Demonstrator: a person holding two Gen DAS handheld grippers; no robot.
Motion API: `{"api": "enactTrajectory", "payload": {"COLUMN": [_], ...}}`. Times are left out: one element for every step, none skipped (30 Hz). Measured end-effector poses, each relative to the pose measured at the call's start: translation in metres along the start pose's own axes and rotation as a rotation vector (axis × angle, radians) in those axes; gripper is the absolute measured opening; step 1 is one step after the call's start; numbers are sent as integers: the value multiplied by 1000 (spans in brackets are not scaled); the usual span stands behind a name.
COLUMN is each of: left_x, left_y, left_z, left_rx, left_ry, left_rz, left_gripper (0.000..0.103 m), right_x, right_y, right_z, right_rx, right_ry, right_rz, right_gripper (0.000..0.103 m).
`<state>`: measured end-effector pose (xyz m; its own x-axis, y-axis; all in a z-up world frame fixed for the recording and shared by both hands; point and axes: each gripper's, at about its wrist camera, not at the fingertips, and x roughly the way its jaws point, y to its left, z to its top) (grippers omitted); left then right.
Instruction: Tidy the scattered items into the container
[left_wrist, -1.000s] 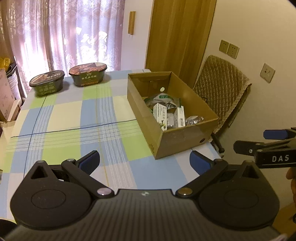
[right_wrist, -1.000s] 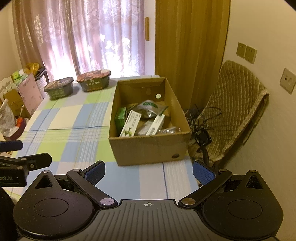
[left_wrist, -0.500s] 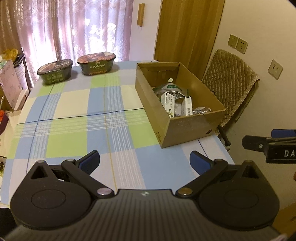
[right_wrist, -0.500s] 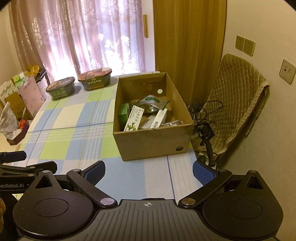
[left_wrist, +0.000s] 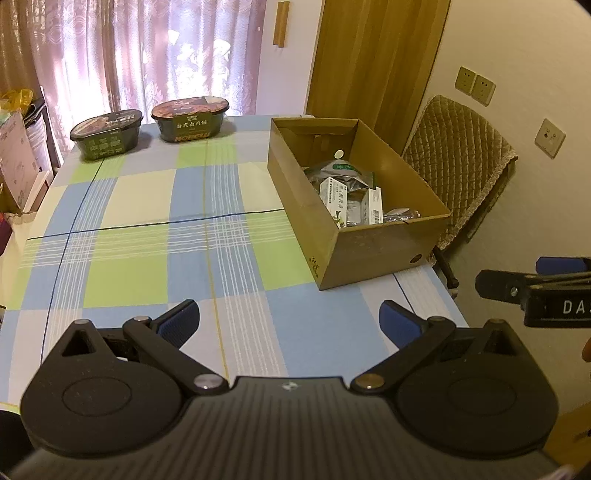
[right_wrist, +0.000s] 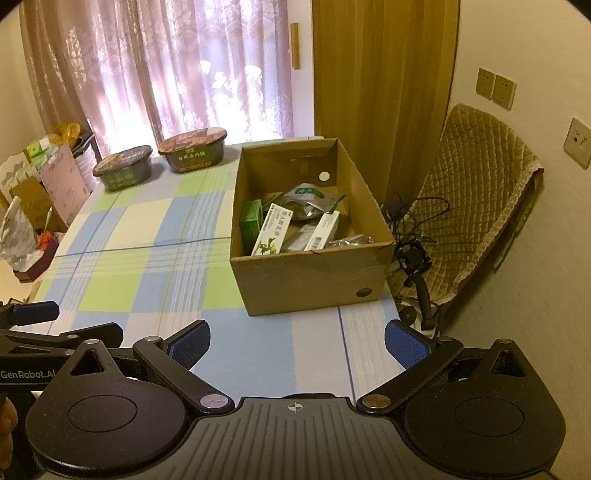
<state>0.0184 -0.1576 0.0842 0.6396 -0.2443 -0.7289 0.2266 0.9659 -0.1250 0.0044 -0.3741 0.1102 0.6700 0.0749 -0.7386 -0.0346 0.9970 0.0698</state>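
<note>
Both my left gripper (left_wrist: 290, 322) and right gripper (right_wrist: 297, 343) hang spread wide and empty above the checked tablecloth (left_wrist: 147, 236). The open brown cardboard box (right_wrist: 306, 277) holds the small packets (right_wrist: 271, 232); two dark oval noodle bowls (left_wrist: 147, 127) sit at the far edge.

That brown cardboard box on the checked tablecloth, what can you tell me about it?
The brown cardboard box is an open-topped rectangular carton, plain corrugated card, with a round hole low in its near wall and a white sticker inside its far wall. It sits upright and flat on the checked tablecloth, at the table's right edge beside a quilted chair. Inside lie a green carton, white cartons and silvery pouches. Neither gripper touches it.
</note>
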Motion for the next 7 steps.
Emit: {"api": "enactTrajectory", "payload": {"left_x": [1,1,1,2,2,1,1], "left_y": [0,1,1,2,2,2,3], "left_z": [0,-1,-1,-2,-3,-3,-4], "left_rx": [0,-1,-2,-4,-5,-4,-5], "left_ry": [1,1,-1,-3,-7,-10,-12], "left_rz": [4,6,7,8,7,5,6], "left_gripper": [102,102,102,102,102,102,102], "right_x": [1,2,3,3,4,5,5], "right_y": [0,0,0,0,1,1,1], "right_z": [0,0,-1,-1,-1,-2,-2], "right_rx": [0,1,0,-1,-1,0,2], "right_ry": [2,3,6,8,9,10,11], "right_rz": [1,2,4,4,4,4,5], "right_gripper": [103,103,103,103,103,103,103]}}
